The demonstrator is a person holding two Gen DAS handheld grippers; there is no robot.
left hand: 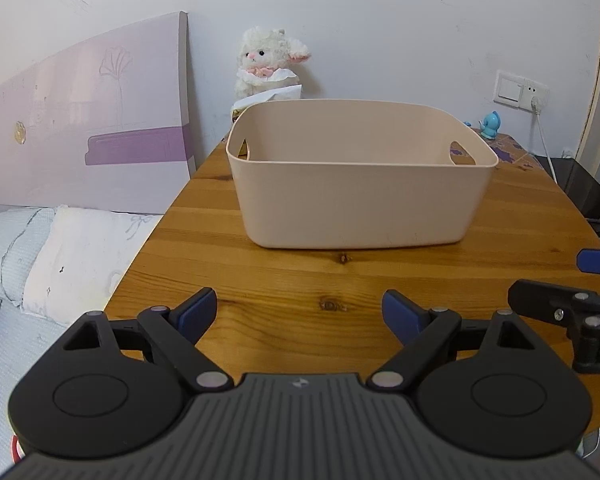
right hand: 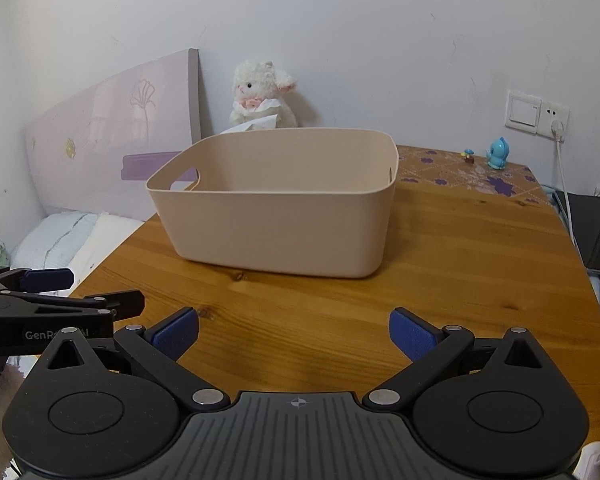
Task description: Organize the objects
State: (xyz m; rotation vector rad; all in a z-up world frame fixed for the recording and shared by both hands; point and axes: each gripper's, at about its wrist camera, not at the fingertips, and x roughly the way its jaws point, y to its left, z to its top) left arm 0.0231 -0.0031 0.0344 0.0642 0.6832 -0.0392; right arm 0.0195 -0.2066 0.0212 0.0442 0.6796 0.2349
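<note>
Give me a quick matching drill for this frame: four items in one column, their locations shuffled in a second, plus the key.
Items
1. beige plastic storage bin
2. white plush lamb toy
3. small blue bird figurine
4. white wall switch and socket plate

Places
A. on the wall, with a white cable plugged in
B. middle of the wooden table
C. on the purple-flowered mat at the table's far right corner
D. against the wall behind the bin

Pairs: 1-B, 2-D, 3-C, 4-A

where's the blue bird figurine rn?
The blue bird figurine stands at the table's far right corner on the floral mat, below the wall socket, right of the beige bin in both views.
</note>
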